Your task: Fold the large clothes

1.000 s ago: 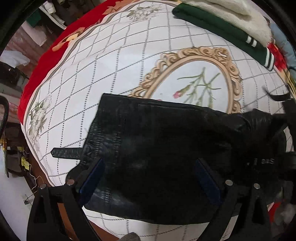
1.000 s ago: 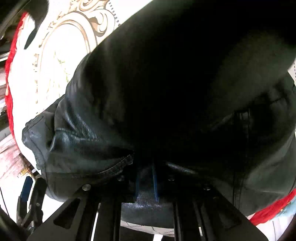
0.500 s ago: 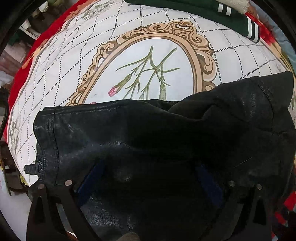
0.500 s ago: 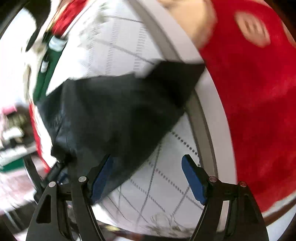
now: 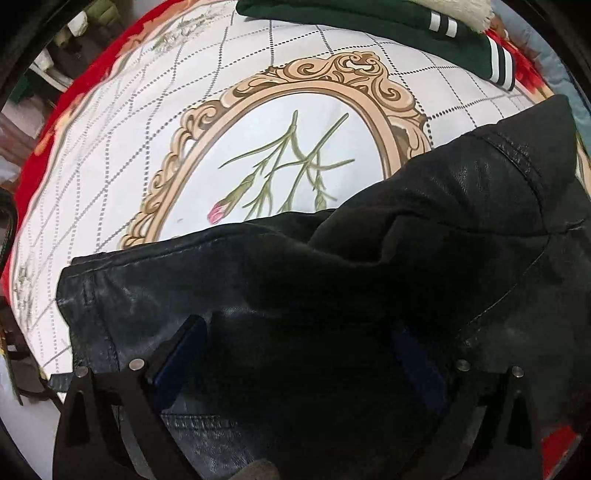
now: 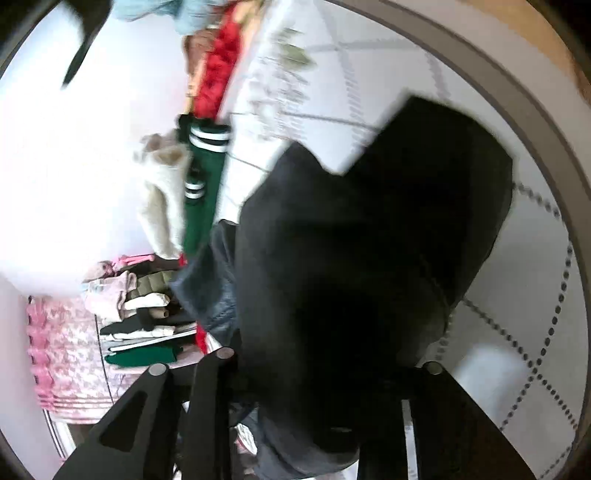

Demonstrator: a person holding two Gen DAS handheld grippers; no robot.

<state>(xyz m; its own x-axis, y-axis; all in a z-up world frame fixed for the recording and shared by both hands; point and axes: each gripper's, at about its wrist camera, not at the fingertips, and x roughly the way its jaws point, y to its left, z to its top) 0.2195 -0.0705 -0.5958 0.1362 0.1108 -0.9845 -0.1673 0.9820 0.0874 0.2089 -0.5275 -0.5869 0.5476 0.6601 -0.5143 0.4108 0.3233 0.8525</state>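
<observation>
A black leather jacket (image 5: 332, 295) lies partly folded on the white quilted bedspread (image 5: 110, 147), one flap doubled over at the right. My left gripper (image 5: 295, 354) points straight down at it, open, its blue pads (image 5: 177, 354) spread wide just over the leather. In the blurred right wrist view the jacket (image 6: 369, 258) fills the middle and bunches between the fingers of my right gripper (image 6: 325, 369). Those jaws are closing with the leather between them. The fabric hides the pads, so whether they press on it does not show.
A dark green garment with white stripes (image 5: 369, 29) and a cream fleece (image 5: 465, 11) lie at the bed's far edge. A red blanket (image 5: 85, 74) borders the bedspread. Beside the bed, a stack of folded clothes (image 6: 140, 325) rests on a pink cover (image 6: 62, 350).
The left gripper sank closer to the jacket and shifted along it. The right gripper let go of the jacket, swung away wide open, rolled, and now has narrowed around the jacket's edge.
</observation>
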